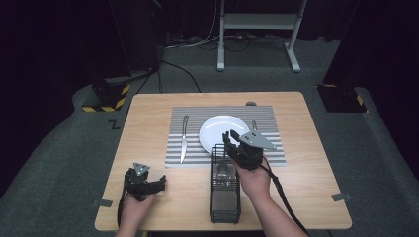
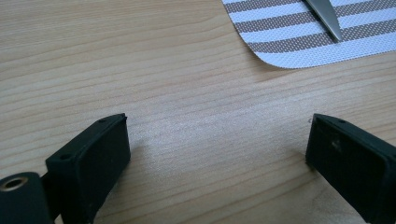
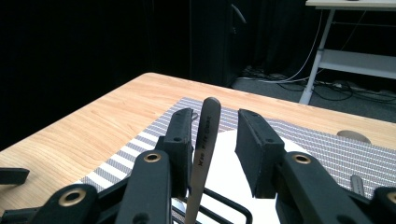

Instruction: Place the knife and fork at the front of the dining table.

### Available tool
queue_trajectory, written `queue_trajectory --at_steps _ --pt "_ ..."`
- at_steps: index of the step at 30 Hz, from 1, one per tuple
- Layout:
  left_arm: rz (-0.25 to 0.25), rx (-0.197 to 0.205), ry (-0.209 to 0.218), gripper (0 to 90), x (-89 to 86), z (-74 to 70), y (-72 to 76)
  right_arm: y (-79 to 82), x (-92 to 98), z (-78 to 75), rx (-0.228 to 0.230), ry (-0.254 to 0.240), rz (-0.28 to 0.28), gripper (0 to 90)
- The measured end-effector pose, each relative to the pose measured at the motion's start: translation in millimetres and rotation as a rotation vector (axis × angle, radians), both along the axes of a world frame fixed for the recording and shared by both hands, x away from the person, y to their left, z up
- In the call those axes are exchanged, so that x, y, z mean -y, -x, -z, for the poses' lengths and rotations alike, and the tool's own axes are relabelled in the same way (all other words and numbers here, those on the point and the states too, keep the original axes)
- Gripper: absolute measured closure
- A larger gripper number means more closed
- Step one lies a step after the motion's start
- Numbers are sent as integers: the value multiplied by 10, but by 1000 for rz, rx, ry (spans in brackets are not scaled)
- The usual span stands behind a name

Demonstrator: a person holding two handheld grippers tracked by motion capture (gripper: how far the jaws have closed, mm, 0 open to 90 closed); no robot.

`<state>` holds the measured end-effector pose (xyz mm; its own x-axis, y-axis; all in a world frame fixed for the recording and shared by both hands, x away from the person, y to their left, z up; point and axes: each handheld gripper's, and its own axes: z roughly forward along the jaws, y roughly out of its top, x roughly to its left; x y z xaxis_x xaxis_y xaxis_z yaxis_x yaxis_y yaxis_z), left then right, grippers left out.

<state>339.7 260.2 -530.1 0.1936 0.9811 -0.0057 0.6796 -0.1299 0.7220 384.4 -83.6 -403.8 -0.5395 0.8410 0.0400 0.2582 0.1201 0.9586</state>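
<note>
Steel shows between the jaws of the right gripper [image 3: 212,154]: a slim utensil handle [image 3: 204,149] with small engraved lettering stands upright from the black wire caddy [image 1: 226,197], leaning against one pad while the other pad stands clear of it, so the jaws are not clamped. That gripper points forward over the caddy's far end, just beside the white plate [image 1: 217,131] on the striped placemat [image 1: 195,118]. The left gripper [image 2: 217,154] rests low over the wooden table [image 1: 148,113], jaws wide apart, near the knife [image 1: 184,138].
</note>
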Motion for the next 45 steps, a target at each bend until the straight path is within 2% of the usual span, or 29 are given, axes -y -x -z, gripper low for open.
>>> queue_trajectory --at_steps 5,15,20,23,26,31,35,37,45 --pt "0 0 -2 64 -1 -1 0 -7 -14 20 -8 3 -6 702" --pt "-1 -1 0 64 0 0 1 23 -31 43 6 8 -25 800" --pt "-1 -1 -1 64 0 -1 2 27 -14 50 13 3 -49 863" --pt "-1 -1 0 65 0 -1 4 31 10 51 9 -22 -71 878" --pt "-2 -1 0 65 1 0 4 79 18 24 35 -22 -81 881" --pt "-2 -1 0 65 1 0 4 179 53 -70 73 -55 -105 881" --pt "-2 -1 0 65 1 0 4 304 91 -202 121 -96 -122 881" --pt "-1 -1 -1 65 0 -1 4 373 102 -276 157 -100 -131 881" --pt "-4 -1 1 65 4 0 6 576 158 -547 249 -143 -157 882"
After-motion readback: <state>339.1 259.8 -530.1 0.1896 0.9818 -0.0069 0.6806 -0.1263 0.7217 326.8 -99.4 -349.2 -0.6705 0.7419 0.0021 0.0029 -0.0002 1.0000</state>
